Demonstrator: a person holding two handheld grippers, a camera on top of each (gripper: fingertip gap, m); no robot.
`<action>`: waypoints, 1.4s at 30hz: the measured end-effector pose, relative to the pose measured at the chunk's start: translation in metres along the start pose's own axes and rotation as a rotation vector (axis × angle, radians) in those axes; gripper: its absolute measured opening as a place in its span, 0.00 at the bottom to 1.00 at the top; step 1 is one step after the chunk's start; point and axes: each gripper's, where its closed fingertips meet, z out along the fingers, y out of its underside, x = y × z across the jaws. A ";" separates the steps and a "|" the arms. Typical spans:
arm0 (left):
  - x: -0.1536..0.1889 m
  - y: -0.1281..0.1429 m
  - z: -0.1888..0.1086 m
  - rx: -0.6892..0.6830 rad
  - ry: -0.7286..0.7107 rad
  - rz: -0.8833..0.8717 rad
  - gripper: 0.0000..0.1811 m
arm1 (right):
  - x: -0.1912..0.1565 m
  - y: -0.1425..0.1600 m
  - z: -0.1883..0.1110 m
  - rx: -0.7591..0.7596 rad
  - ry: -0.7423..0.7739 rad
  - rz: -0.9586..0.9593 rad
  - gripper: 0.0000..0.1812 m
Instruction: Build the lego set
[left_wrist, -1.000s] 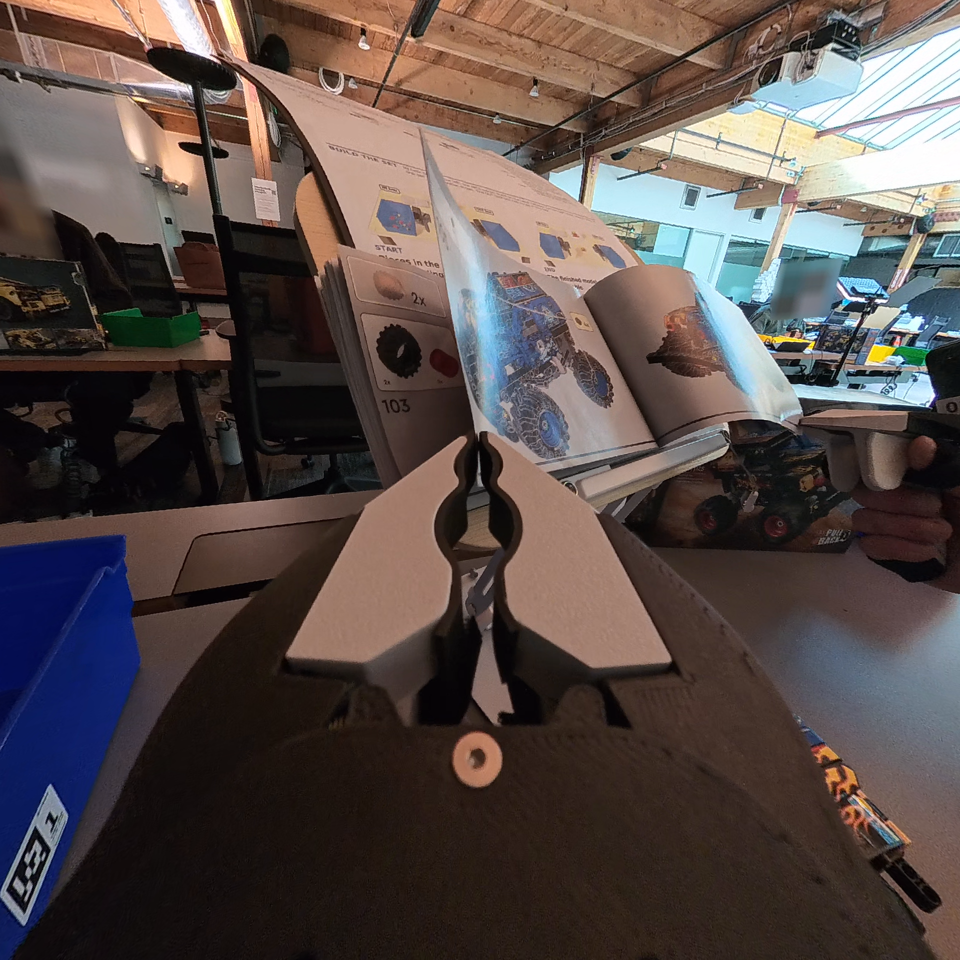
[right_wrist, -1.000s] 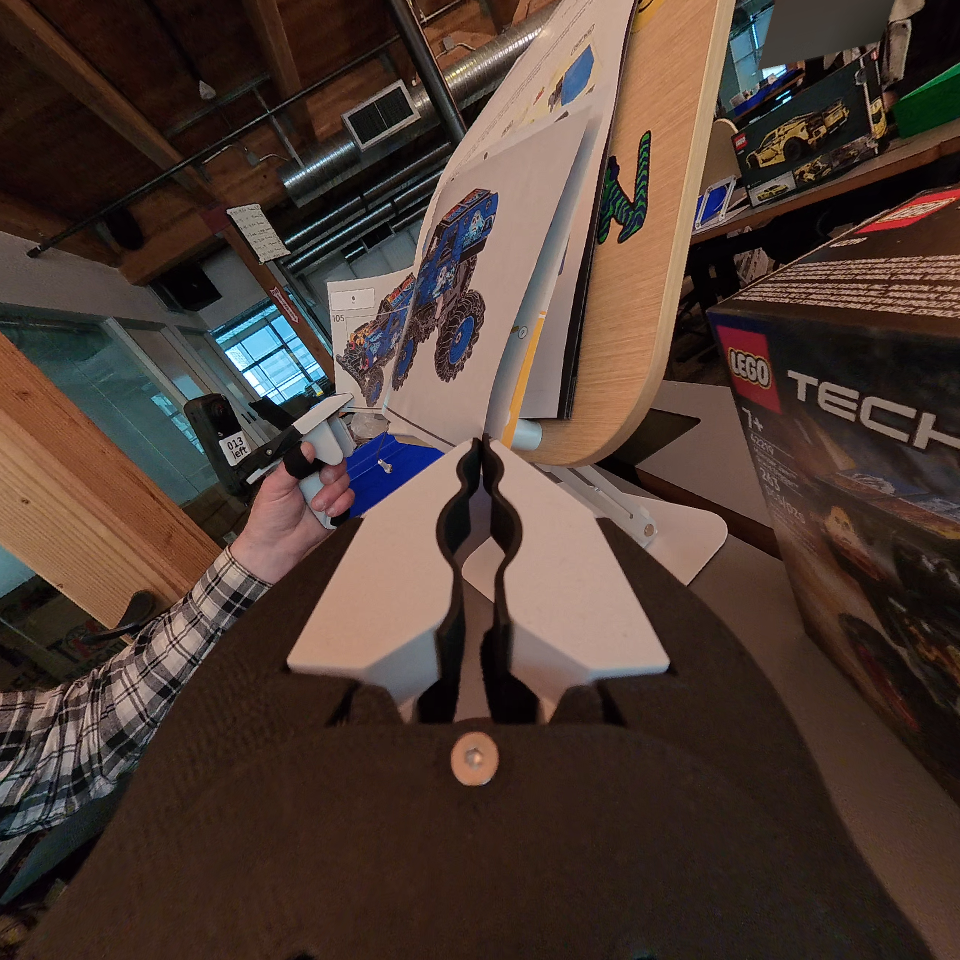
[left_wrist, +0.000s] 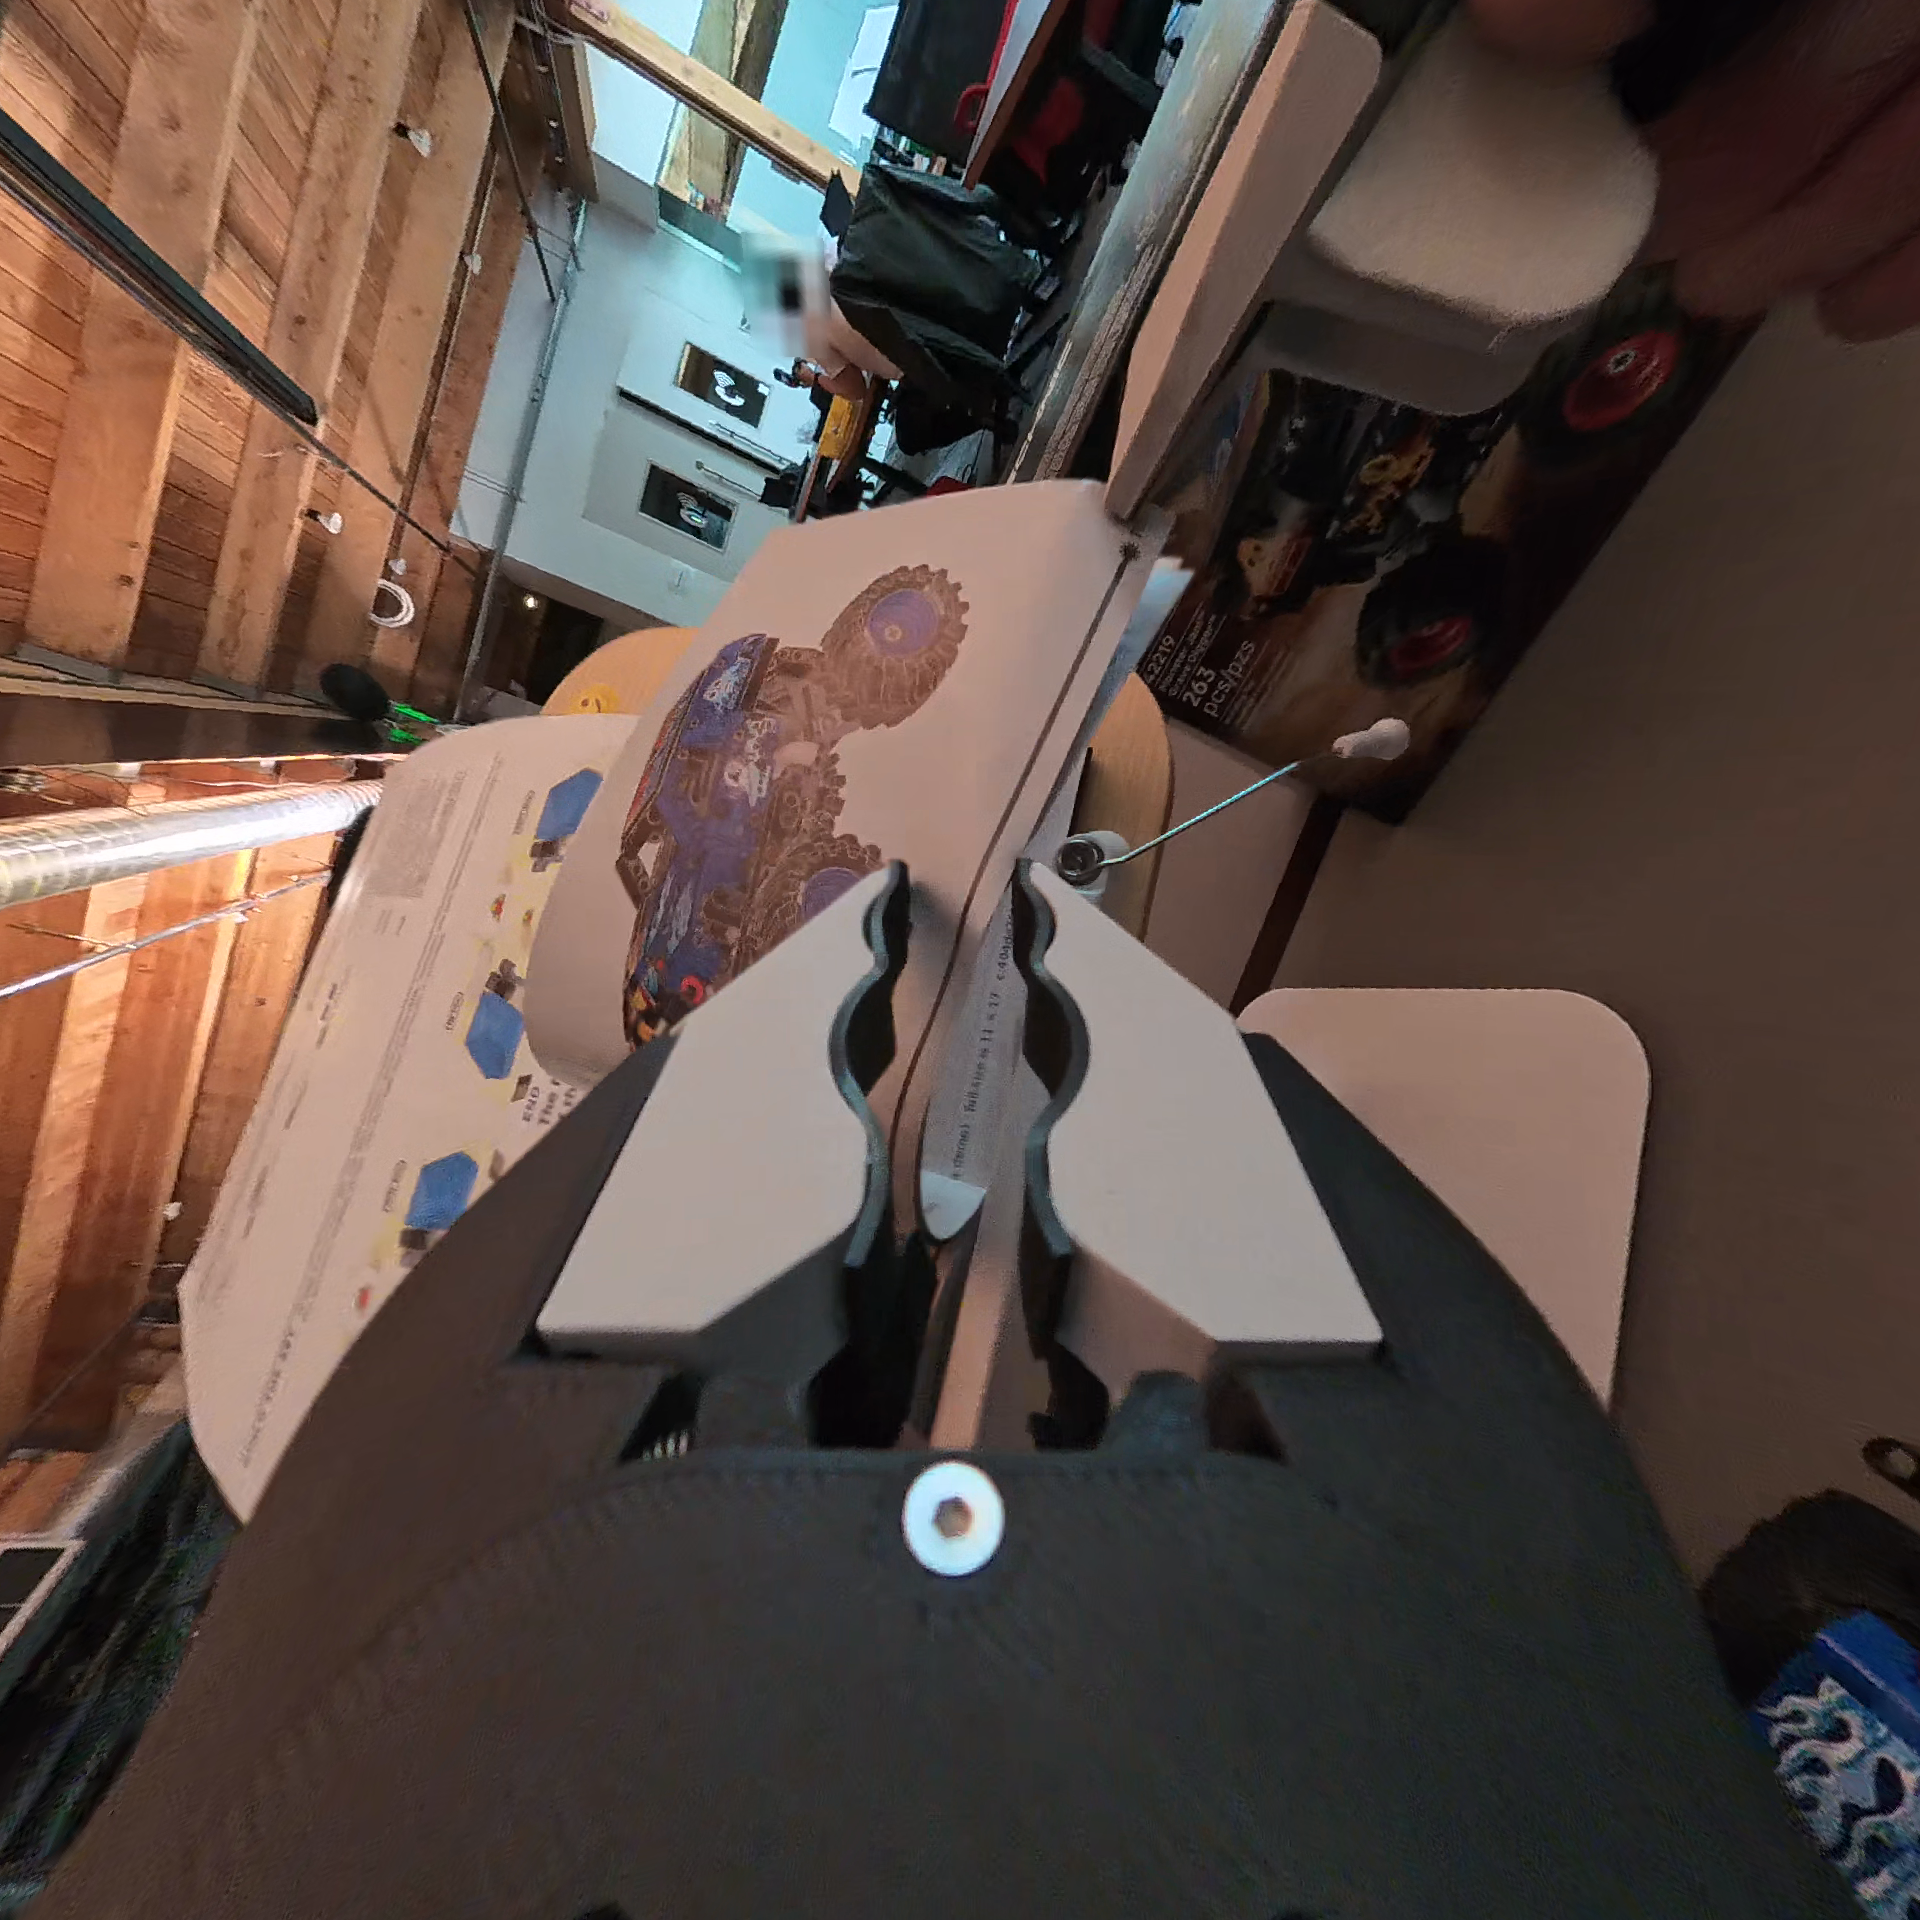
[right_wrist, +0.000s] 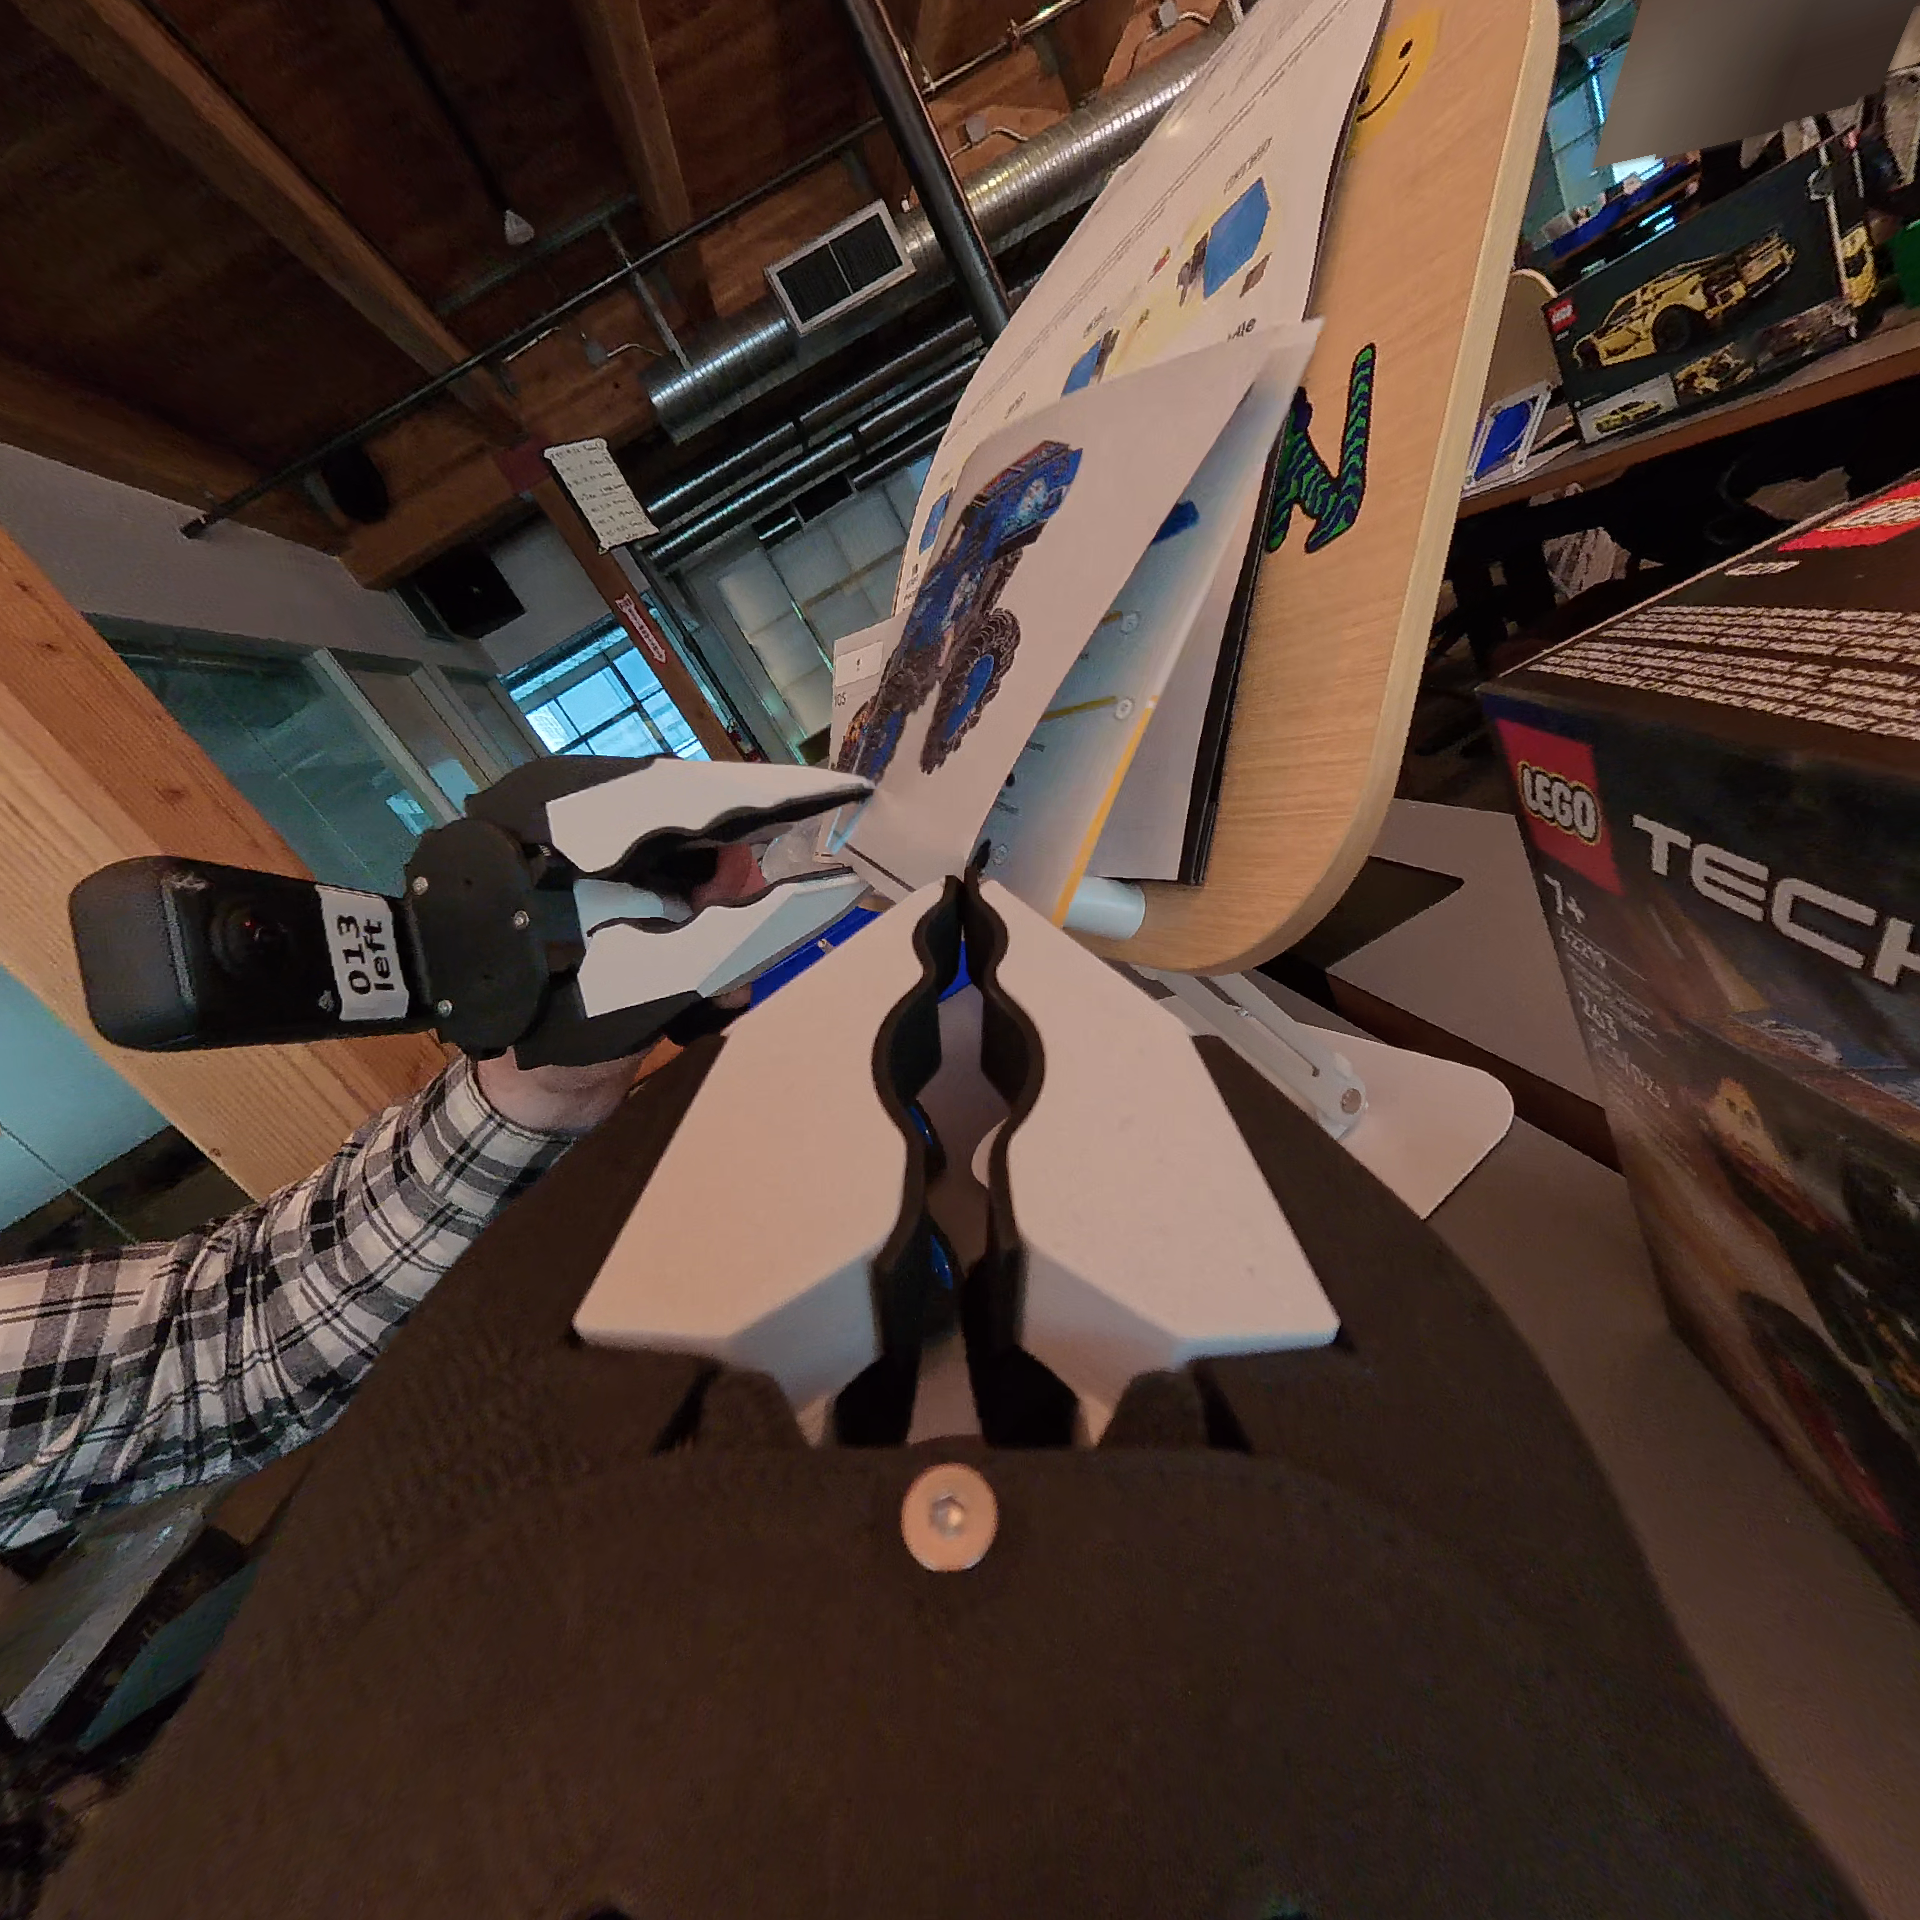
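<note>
The instruction booklet (left_wrist: 831, 727) stands open on a wooden stand (right_wrist: 1403, 520), showing a page with a blue monster truck. My left gripper (left_wrist: 958, 883) is rolled on its side and open, and the edge of that page runs between its jaws without being clamped. It also shows in the right wrist view (right_wrist: 862, 836) at the page's lower left corner. My right gripper (right_wrist: 961, 883) is shut with its tips at the booklet's bottom edge. I cannot tell if it pinches a page. One of its fingers (left_wrist: 1195, 312) shows in the left wrist view, touching the page's far corner.
The dark set box (right_wrist: 1714, 935) stands close on the right of the stand and also shows in the left wrist view (left_wrist: 1403, 571). The stand's white base (right_wrist: 1434, 1122) lies on the table. A blue bin (right_wrist: 821, 940) sits behind the left gripper. A flame-stickered model part (left_wrist: 1839, 1745) lies nearby.
My left gripper has rolled sideways, opened, and moved up so the truck page's edge is between its jaws. The truck page has swung over. The right gripper stays shut by the booklet.
</note>
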 end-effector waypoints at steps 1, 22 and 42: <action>0.002 0.001 0.000 0.001 0.010 -0.018 0.09 | 0.000 0.000 0.000 -0.001 -0.002 0.000 0.00; 0.009 0.008 -0.009 0.078 0.221 -0.274 0.01 | -0.004 0.005 0.007 -0.020 0.005 -0.038 0.00; 0.010 0.014 -0.016 0.120 0.325 -0.399 0.01 | -0.002 0.016 0.014 -0.041 -0.005 0.002 0.00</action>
